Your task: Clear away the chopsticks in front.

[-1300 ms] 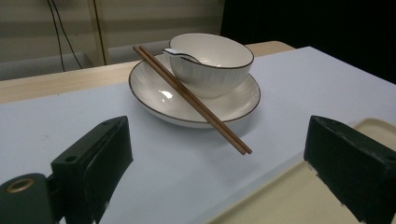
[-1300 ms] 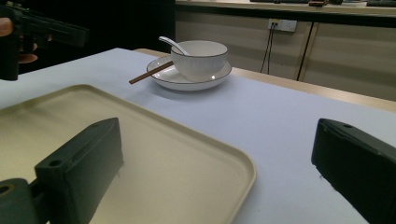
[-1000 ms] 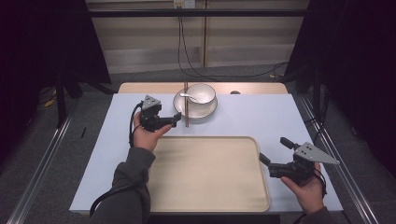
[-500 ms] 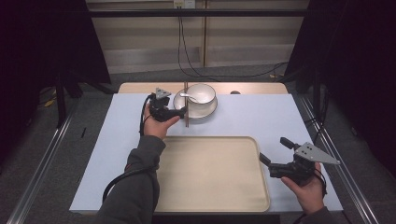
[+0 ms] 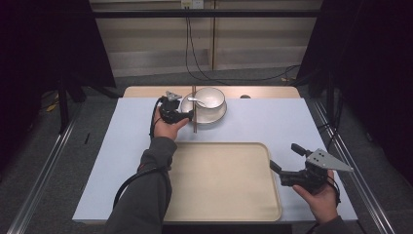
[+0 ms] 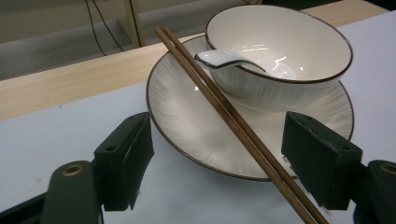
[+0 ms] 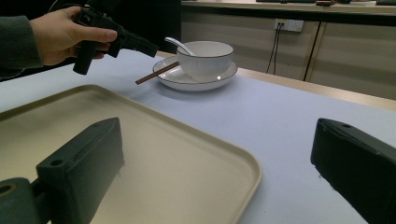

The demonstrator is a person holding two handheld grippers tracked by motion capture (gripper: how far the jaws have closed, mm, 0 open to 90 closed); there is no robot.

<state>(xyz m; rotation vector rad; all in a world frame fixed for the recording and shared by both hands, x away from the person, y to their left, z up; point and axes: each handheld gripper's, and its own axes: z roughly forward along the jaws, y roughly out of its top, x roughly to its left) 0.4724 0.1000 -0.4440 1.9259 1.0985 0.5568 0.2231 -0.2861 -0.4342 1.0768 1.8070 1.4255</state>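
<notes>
A white bowl (image 5: 210,98) with a white spoon (image 5: 196,101) in it stands on a white plate (image 5: 217,116) at the far middle of the table. A pair of brown chopsticks (image 5: 194,112) lies across the plate's left side. My left gripper (image 5: 189,115) is open just left of the plate; in the left gripper view the plate (image 6: 196,126) edge and the chopsticks (image 6: 233,121) lie between its jaws, apart from both. My right gripper (image 5: 285,158) stands open at the beige tray's (image 5: 219,185) right edge, with nothing between its jaws.
A light blue mat (image 5: 287,122) covers the table, with a wooden strip (image 5: 263,91) along the far edge. A small dark thing (image 5: 245,96) lies on that strip right of the bowl. Cables (image 5: 195,53) hang behind the table.
My left gripper has moved away from me and to the right, from the mat's left part up to the plate's left edge. The right gripper has stayed put.
</notes>
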